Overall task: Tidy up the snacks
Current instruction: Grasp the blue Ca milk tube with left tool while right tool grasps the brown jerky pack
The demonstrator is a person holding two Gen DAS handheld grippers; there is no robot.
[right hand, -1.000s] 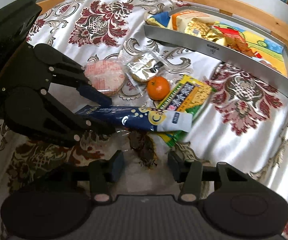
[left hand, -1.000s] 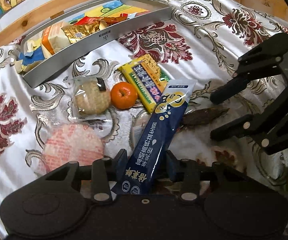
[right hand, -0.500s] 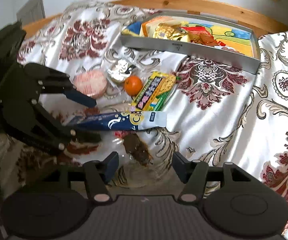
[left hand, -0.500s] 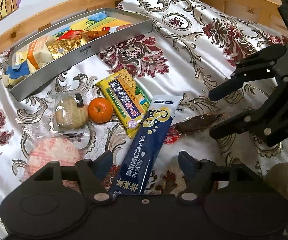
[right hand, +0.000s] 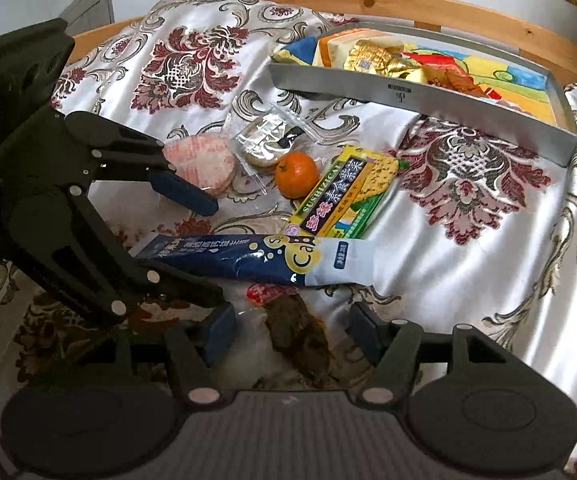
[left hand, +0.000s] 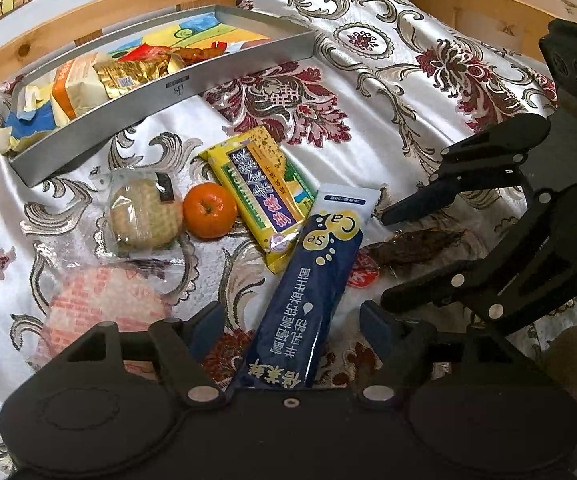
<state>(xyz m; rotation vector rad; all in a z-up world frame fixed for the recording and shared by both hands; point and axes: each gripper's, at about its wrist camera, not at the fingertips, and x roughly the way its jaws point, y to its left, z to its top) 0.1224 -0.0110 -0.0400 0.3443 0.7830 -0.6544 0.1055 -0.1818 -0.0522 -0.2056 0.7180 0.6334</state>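
- Pink wafer disc (left hand: 100, 304), in clear crinkly wrap, is lying far left of the orange (left hand: 209, 216), on the satin floral bedspread (left hand: 388, 92).
- Round cracker (left hand: 144, 212) in glossy film is sitting just left of the orange.
- Left tool (left hand: 292, 326) is hovering with its fingers apart around the near end of the long blue pouch (left hand: 312, 300); nothing is being gripped.
- Flat yellow pack (left hand: 262, 194) is lying just right of the orange, its corner under the pouch.
- Metal tray (left hand: 160, 98), behind the orange, is holding foil and paper packs.
- Right tool (right hand: 290, 334), also apart, is straddling the dark brown snack (right hand: 298, 334) in clear wrap.
- Judgement: the picking step is starting; next calls for closing on a snack and carrying it to the tray.
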